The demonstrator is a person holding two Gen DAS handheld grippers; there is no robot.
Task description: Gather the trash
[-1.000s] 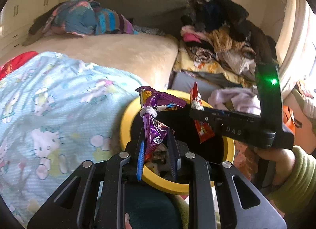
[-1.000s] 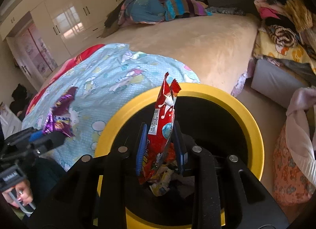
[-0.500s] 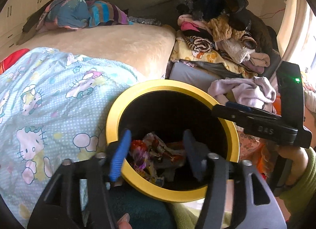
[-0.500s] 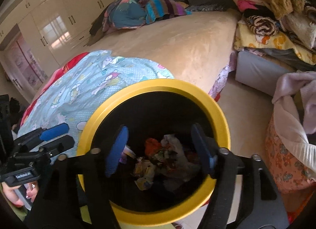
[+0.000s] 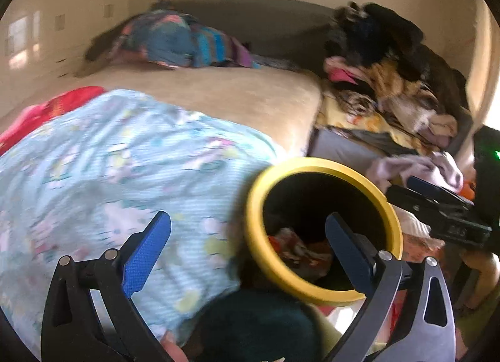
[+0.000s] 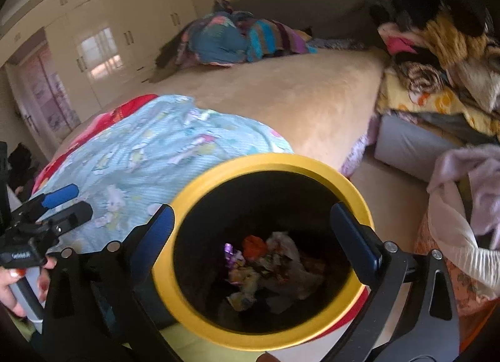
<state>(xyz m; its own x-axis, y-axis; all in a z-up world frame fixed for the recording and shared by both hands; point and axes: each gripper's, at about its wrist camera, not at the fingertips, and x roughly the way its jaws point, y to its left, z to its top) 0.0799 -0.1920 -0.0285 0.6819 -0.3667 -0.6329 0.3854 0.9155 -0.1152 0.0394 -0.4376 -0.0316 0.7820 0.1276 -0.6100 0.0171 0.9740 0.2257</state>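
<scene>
Both grippers spread wide and empty at the yellow-rimmed bin; wrappers lie inside it.

I read the right gripper [image 6: 253, 237] directly over the bin [image 6: 359, 193], jaws just opened to full spread, nothing between the pads; its two blue pads frame the bin's rim on either side. The trash [image 6: 268, 265], a heap of crumpled wrappers in purple, orange and white, lies on the bin's dark floor. My left gripper [image 5: 250, 246] sits at the bin's left edge, jaws also just opened wide and empty, one pad over the blue cartoon-print blanket [image 5: 125, 168], the other over the bin's mouth. Behind the bin runs the beige bed [image 6: 297, 96], with a striped bundle of clothes [image 6: 243, 40] at its far end. To the bin's right rear, a tall pile of clothes [image 6: 437, 58]. The left view is motion-blurred.
</scene>
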